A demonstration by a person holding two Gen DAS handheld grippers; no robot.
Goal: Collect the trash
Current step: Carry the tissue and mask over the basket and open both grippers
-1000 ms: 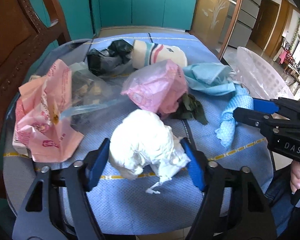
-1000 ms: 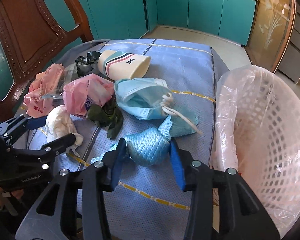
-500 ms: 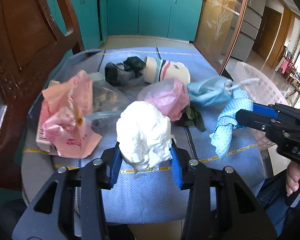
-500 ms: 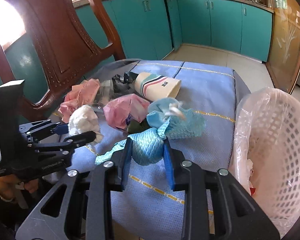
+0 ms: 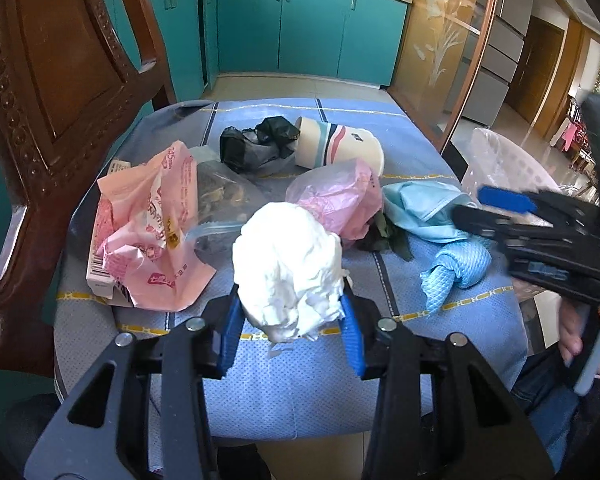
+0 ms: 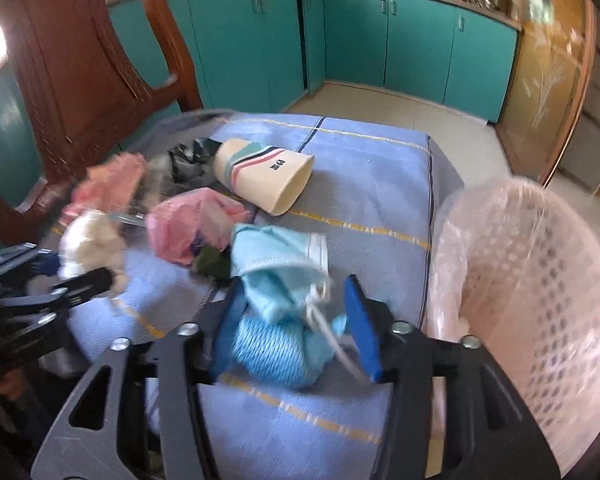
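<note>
One paper cup [image 5: 338,150], two pink bags [image 5: 336,200], one white wad [image 5: 290,266].

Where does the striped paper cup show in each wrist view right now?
Left wrist: striped paper cup lies on its side at upper centre, right of the black bag.
Right wrist: cup lies left of centre, mouth toward the basket.
Shared landmark: pink plastic bag just in front.
</note>
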